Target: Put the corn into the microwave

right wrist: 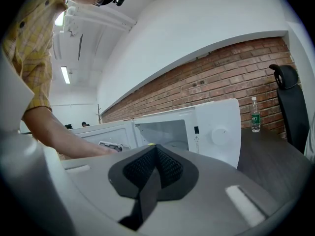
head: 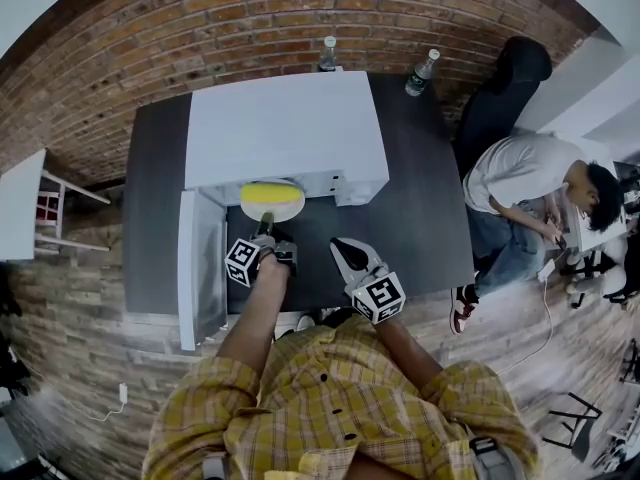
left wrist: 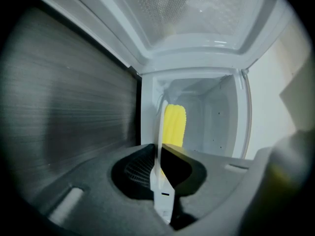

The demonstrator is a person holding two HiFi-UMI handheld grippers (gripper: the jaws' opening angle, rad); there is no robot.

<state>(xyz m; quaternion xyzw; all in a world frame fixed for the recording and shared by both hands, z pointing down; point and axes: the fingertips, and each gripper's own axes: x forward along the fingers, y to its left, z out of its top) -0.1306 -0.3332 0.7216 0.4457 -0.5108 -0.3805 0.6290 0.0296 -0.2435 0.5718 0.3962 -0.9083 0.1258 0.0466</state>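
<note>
A yellow corn cob [head: 270, 193] lies on a white plate [head: 274, 211] at the mouth of the white microwave [head: 285, 133], whose door [head: 190, 268] hangs open to the left. My left gripper [head: 266, 230] is shut on the plate's near rim. In the left gripper view the plate rim [left wrist: 159, 146] runs edge-on between the jaws of the left gripper [left wrist: 160, 154], with the corn [left wrist: 174, 126] beyond it inside the white cavity [left wrist: 216, 122]. My right gripper [head: 345, 253] hovers to the right of the plate, shut and empty; the right gripper [right wrist: 155, 154] faces the microwave [right wrist: 216, 132].
The microwave stands on a dark table [head: 420, 218]. Two bottles [head: 328, 54] [head: 423, 72] stand at its far edge, one bottle [right wrist: 254, 116] also showing in the right gripper view. A seated person [head: 530, 193] and a black chair [head: 505, 88] are at the right, a white side table [head: 20, 203] at the left.
</note>
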